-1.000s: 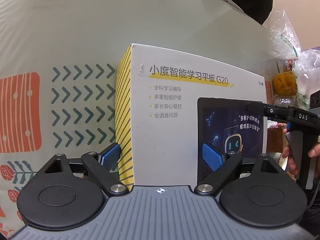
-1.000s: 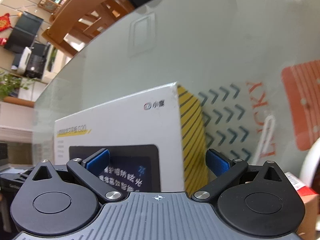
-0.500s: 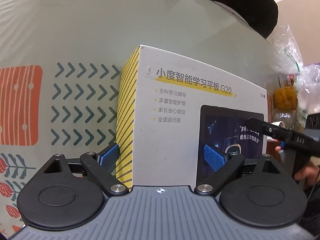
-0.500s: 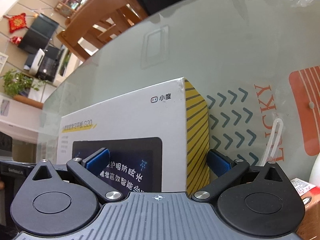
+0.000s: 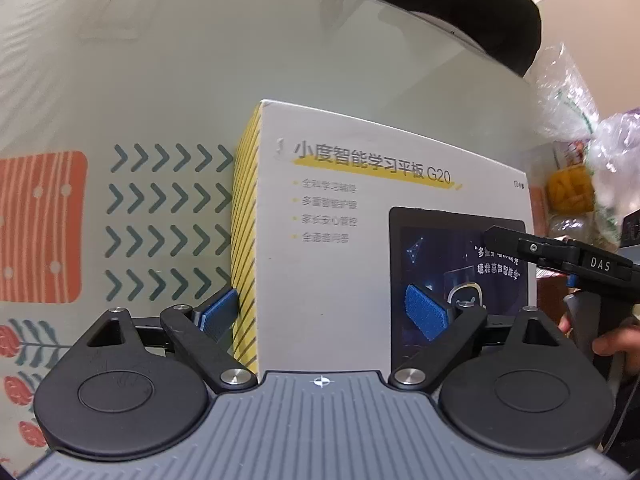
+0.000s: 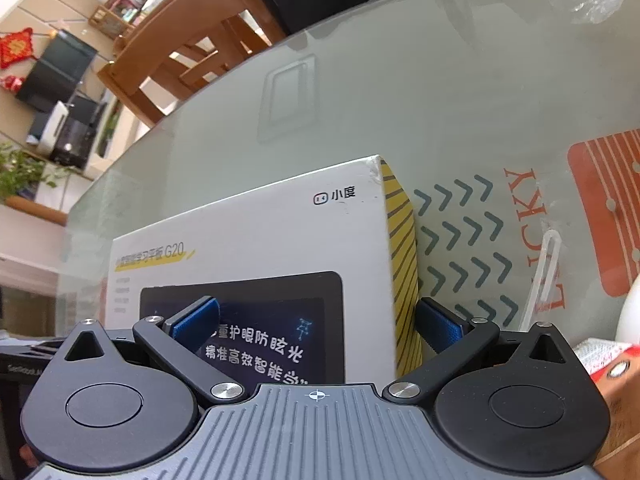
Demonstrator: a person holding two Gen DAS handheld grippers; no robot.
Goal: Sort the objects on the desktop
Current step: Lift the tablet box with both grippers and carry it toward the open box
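A white tablet box (image 5: 340,216) with a yellow black-striped side stands between both grippers above a glass table. My left gripper (image 5: 324,314) is shut on its left end: one blue pad (image 5: 218,312) lies on the striped side, the other (image 5: 426,314) on the printed front. My right gripper (image 6: 316,324) is shut on the box's (image 6: 260,248) other end, pads on front and striped side. The right gripper's black body (image 5: 568,256) also shows in the left wrist view.
The glass table (image 5: 200,60) lies over a cloth with teal chevrons and orange patches (image 5: 40,224). Plastic bags and a yellow item (image 5: 570,190) sit at the right. A white strap (image 6: 542,272) and a red-white packet (image 6: 600,356) lie near the right gripper. Wooden chairs (image 6: 188,52) stand beyond the table.
The box and both grippers have moved together relative to the table pattern; more of the table's far edge and the room now shows. Both grips on the box are unchanged.
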